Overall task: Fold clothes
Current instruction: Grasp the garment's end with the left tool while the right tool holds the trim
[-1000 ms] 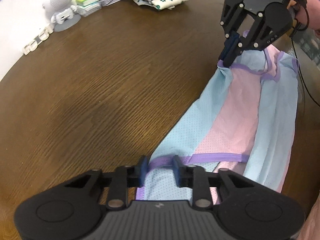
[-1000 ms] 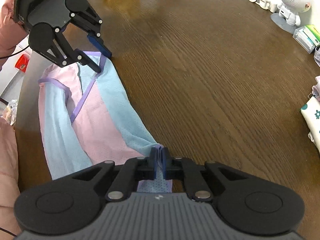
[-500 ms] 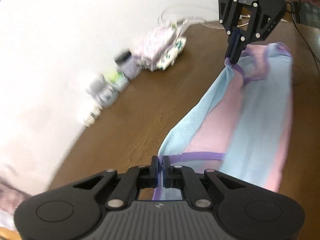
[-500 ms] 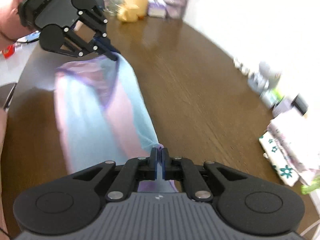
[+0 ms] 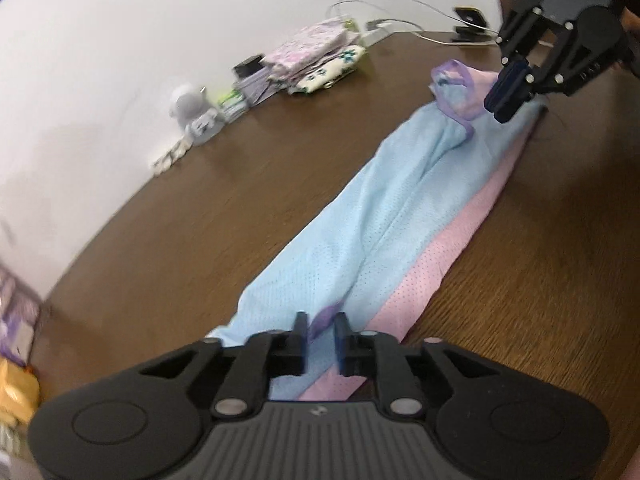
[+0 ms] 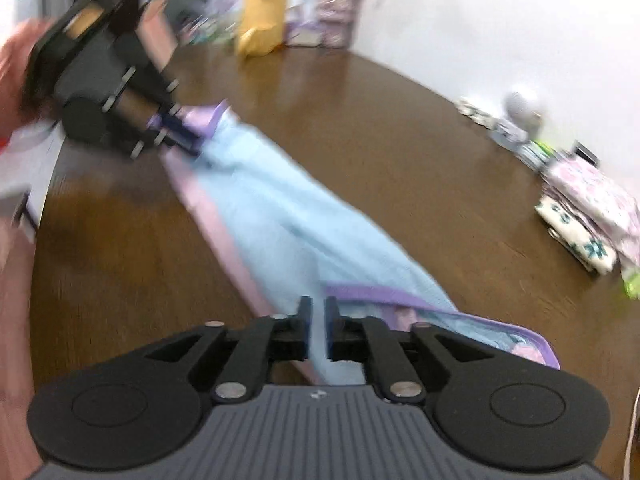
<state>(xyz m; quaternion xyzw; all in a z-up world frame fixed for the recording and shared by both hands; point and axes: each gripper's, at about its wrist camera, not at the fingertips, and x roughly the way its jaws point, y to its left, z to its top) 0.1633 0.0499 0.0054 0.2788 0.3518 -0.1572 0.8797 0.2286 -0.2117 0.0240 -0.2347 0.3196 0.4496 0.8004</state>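
A small grey figure (image 5: 191, 114) stood by the wall at the left of the left wrist view, with a pile of folded clothes (image 5: 316, 54) to its right on the table (image 5: 200, 216). The garment (image 5: 384, 220) lay flat along the table as a long narrow strip, pale blue on top with a pink edge showing along its right side. The left gripper (image 5: 321, 322) sat at the strip's near end, its fingers parted with a purple hem between them but not pinched. At the far right, the right gripper (image 5: 505, 102) hung just above the other end, beside a purple-trimmed opening.

In the blurred right wrist view, the left gripper (image 6: 182, 136) was at the far left end of the garment (image 6: 288, 216). The right gripper (image 6: 318, 312) had its fingers apart over the blue cloth, holding nothing. The folded clothes (image 6: 588, 208) lay at the right.
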